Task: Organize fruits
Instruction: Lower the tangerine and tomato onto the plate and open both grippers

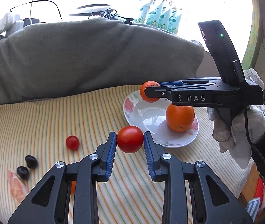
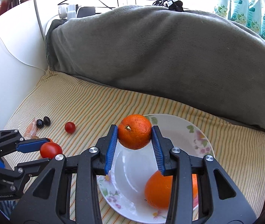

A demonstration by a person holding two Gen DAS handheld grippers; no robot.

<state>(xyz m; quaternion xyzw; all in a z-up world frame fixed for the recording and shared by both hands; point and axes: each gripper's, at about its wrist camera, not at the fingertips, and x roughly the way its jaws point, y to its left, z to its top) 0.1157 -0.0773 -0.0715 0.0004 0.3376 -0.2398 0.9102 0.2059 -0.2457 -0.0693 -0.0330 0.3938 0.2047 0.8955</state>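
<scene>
My left gripper (image 1: 130, 140) is shut on a red tomato (image 1: 130, 139), held above the striped cloth just left of the floral plate (image 1: 145, 115). Over that plate, my right gripper (image 2: 134, 132) is shut on a small orange (image 2: 134, 131). A bigger orange (image 1: 180, 117) rests on the plate's right side. In the right wrist view the left gripper (image 2: 44, 151) with its tomato (image 2: 50, 150) shows at lower left, and the plate (image 2: 181, 130) lies under the small orange. A cherry tomato (image 1: 72, 142) and two dark grapes (image 1: 26, 167) lie on the cloth to the left.
A grey blanket (image 1: 87, 56) is heaped along the back of the striped cloth (image 1: 57, 115). Peeled citrus segments (image 1: 16, 184) lie beside the grapes. A white wall (image 2: 11, 65) bounds the left side. Cables, a charger and packets stand on the sill behind.
</scene>
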